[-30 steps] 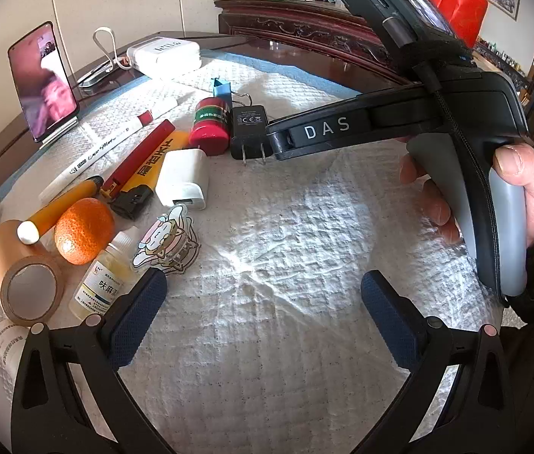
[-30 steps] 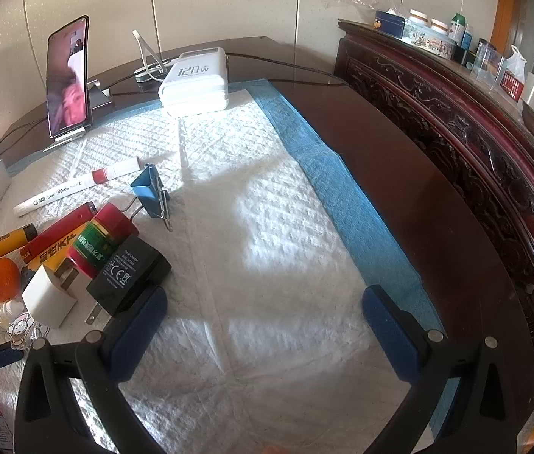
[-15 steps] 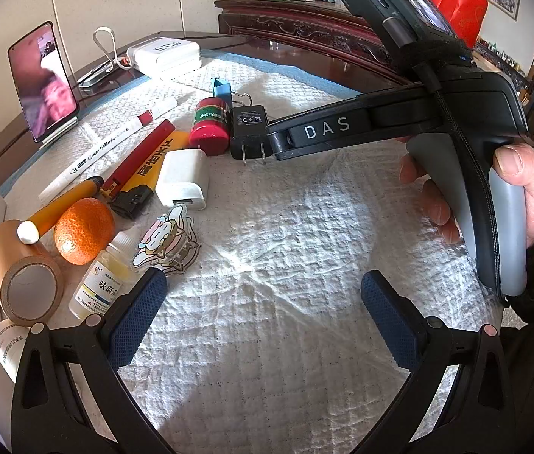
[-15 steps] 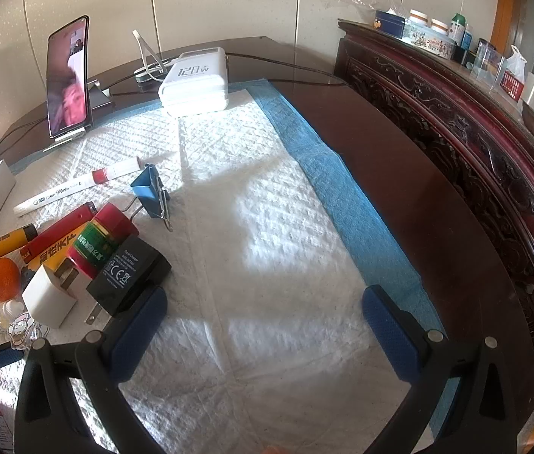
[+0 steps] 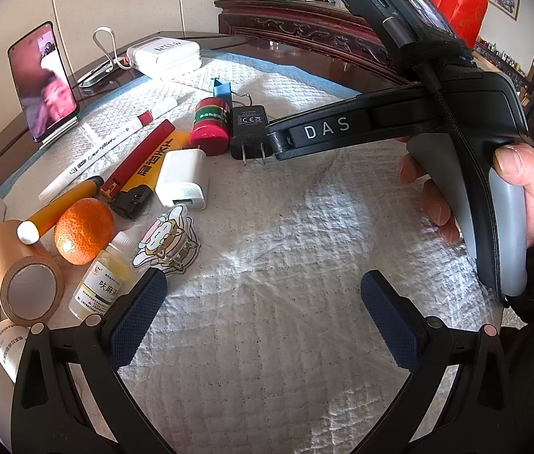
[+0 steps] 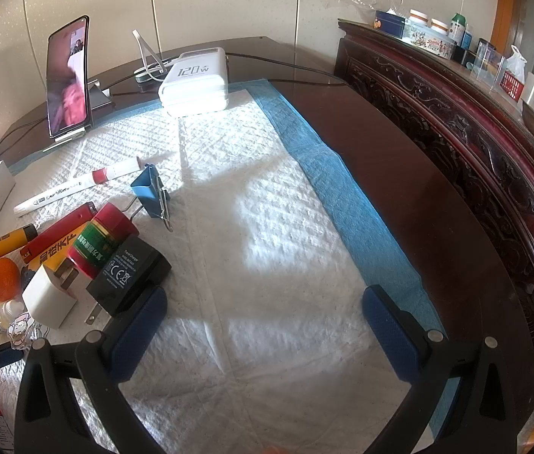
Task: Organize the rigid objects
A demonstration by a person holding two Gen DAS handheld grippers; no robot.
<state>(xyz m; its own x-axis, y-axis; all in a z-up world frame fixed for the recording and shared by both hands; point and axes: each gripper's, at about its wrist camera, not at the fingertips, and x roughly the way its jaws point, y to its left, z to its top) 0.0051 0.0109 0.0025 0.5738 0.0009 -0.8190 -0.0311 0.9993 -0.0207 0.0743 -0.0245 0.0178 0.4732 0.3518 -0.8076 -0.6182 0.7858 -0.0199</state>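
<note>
both grippers wide | black charger just beyond right gripper's left finger

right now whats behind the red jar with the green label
A blue binder clip sits just behind the red jar, apart from it, wire handles pointing toward the jar. Farther back lies the white pad. The pad under the jar is hidden.

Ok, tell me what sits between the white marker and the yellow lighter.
In the left wrist view, the slim red lighter lies between the white marker and the yellow lighter, roughly parallel to both and pressed against the yellow one.
</note>
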